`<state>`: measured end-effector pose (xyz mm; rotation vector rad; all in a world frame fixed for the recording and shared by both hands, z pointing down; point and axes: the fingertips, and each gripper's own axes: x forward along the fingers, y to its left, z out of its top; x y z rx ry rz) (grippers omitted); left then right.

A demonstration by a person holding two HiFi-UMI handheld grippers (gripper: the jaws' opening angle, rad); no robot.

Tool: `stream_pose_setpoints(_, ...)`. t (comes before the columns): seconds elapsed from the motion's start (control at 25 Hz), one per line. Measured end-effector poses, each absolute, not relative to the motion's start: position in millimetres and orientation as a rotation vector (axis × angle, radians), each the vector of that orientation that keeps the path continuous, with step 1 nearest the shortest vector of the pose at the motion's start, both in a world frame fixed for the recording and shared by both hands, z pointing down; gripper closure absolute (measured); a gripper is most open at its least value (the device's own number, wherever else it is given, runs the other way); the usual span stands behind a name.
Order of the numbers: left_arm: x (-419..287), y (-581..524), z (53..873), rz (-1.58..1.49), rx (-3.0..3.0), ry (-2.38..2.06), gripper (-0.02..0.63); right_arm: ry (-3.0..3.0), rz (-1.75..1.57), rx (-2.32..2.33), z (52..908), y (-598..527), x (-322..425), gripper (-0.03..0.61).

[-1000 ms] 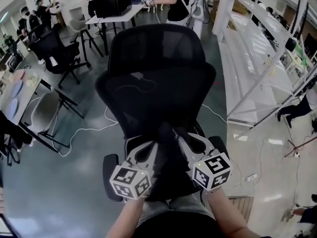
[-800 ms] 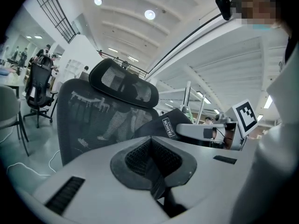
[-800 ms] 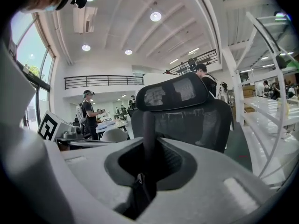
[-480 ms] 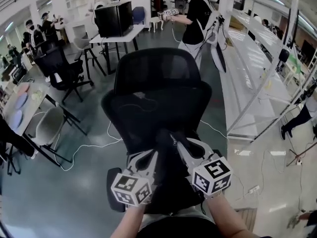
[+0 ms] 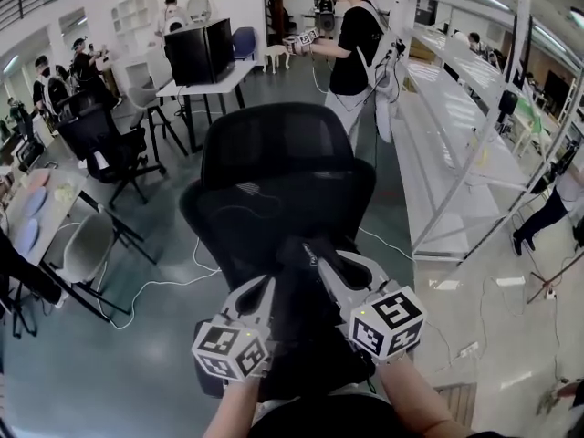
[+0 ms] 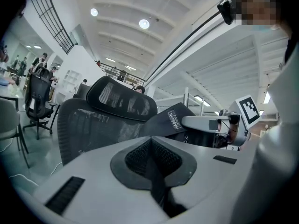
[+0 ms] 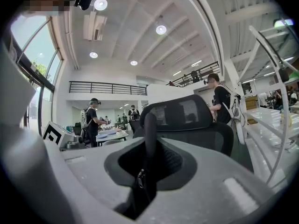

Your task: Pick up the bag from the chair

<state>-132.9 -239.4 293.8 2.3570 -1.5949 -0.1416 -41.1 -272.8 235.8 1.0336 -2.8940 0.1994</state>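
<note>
While clamped on bag (image 5: 297,322) fabric with left claw (image 5: 271,284) and right claw (image 5: 313,247) alike, held just before chair (image 5: 283,176) back; worktop (image 5: 208,86), standing person (image 5: 350,44) well beyond.

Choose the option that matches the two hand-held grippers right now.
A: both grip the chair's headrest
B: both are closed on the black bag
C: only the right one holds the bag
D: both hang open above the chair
B: the left hand-held gripper and the right hand-held gripper each have their jaws shut on black material of the bag, held in front of the chair.
</note>
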Motion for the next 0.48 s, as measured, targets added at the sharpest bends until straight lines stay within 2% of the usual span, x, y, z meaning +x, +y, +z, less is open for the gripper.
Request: stream_pose_setpoints(0.48,-120.0,-237.6,298.1,-0.101,2.362,-1.599,0.597,-2.901,0.18,1.059,230.6,-267.4,-24.7,0.528)
